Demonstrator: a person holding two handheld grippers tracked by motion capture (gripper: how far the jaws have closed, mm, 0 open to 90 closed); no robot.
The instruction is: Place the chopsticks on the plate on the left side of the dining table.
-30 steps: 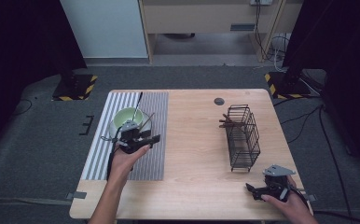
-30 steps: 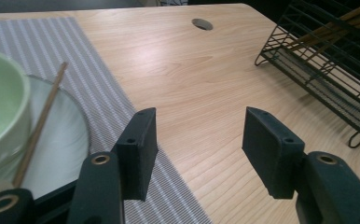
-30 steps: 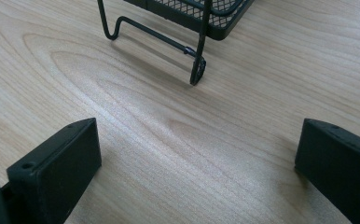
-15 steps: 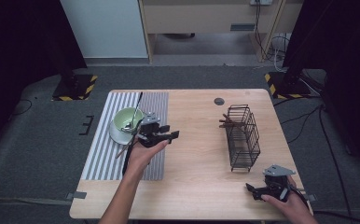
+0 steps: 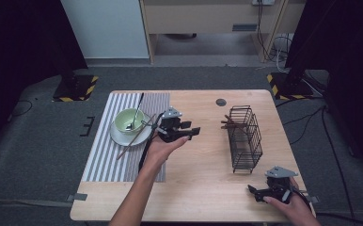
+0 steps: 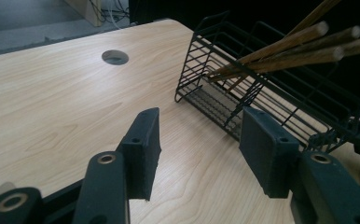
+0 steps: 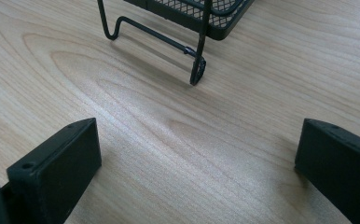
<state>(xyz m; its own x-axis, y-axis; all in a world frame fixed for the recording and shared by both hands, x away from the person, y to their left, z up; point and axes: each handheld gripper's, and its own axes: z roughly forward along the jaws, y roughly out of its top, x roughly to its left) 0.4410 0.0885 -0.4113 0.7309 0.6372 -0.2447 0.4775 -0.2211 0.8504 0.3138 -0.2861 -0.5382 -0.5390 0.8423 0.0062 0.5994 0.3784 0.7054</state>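
Two hand-held grippers are over the tabletop (image 5: 203, 165): the left hand-held gripper (image 5: 194, 131), its jaws just closing a little yet parted with nothing between them, points at the wire basket (image 5: 245, 136) holding wooden chopsticks (image 6: 304, 46). Near the front right corner, the right hand-held gripper (image 5: 252, 190) rests low beside the basket's foot, jaws wide and empty.

A lab or recording studio: a lone desk (image 5: 203, 188) on grey carpet (image 5: 43, 155), black curtains (image 5: 24, 42), hazard-striped stand feet (image 5: 76, 89), loose cables (image 5: 273, 42).

Left tongs (image 5: 192, 131) raised, jaws just closing, nothing between — right tongs (image 5: 251, 189) low, jaws wide.
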